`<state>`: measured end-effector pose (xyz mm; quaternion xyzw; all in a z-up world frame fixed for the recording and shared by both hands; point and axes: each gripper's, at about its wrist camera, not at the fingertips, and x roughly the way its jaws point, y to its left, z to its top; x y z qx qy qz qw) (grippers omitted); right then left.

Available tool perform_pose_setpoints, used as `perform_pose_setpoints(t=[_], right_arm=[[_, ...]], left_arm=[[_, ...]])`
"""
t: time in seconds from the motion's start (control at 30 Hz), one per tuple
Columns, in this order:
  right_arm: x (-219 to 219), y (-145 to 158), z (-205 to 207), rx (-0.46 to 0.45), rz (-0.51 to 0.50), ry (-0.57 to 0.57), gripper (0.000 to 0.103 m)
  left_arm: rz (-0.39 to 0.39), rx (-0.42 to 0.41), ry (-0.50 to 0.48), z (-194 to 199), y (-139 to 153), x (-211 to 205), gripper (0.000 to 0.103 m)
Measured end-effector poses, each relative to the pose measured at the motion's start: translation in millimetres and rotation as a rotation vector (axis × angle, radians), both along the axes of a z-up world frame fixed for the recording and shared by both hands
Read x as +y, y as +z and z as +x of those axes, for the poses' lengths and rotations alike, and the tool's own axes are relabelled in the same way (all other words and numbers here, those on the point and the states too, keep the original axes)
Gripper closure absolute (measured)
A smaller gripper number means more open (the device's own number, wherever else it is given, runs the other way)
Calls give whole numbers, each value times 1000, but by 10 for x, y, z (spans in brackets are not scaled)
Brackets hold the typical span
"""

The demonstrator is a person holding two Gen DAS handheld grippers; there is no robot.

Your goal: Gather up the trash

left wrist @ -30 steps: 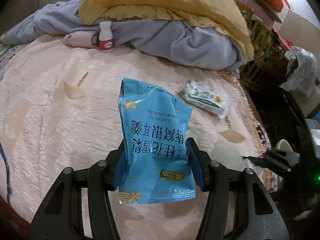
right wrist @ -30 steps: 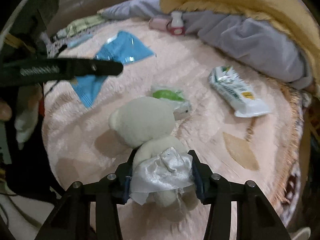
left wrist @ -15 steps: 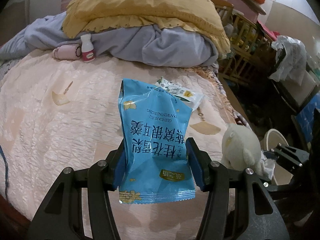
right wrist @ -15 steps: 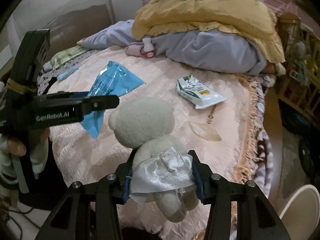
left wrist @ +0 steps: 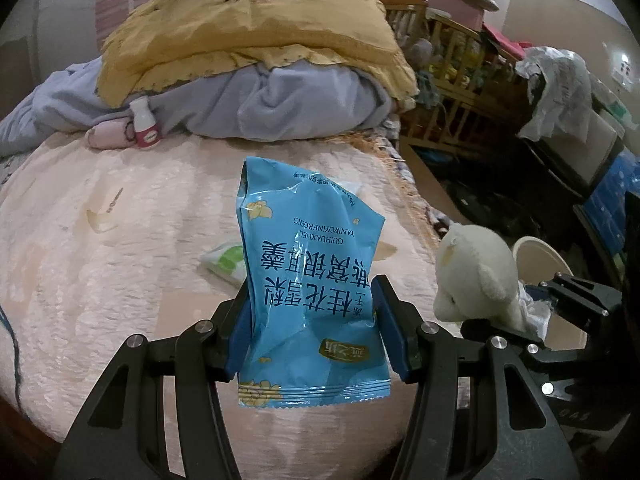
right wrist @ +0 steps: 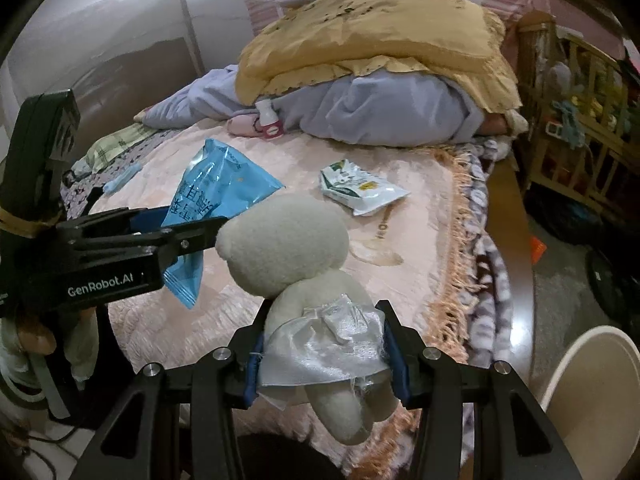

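Note:
My left gripper is shut on a blue snack bag with white print, held upright above the pink bed cover. My right gripper is shut on a cream teddy bear in a silvery white skirt, gripped at the waist. In the right wrist view the blue snack bag shows between the left gripper's fingers at the left. The teddy bear appears at the right of the left wrist view. A green-and-white wrapper lies on the bed. A pale bin stands off the bed's edge.
A small white bottle with a pink label stands by a pink roll at the back, against a heap of grey and yellow bedding. A wooden crib stands to the right. Another green-white packet lies behind the blue bag.
Both grippers have risen and drawn back from the bed towards its right edge, each keeping its load. The bin and crib have come into view; the teddy now shows beside the left gripper.

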<state>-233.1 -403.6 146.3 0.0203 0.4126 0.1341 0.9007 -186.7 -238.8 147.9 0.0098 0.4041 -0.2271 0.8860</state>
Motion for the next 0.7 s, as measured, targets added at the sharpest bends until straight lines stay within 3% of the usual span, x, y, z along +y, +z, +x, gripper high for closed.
perform_pose_setpoints(t=[0.7], right_arm=[[-765,41,-388,-16,45,-169,56]], left_arm=[[20,-22,-139,-232,36,-723,49]])
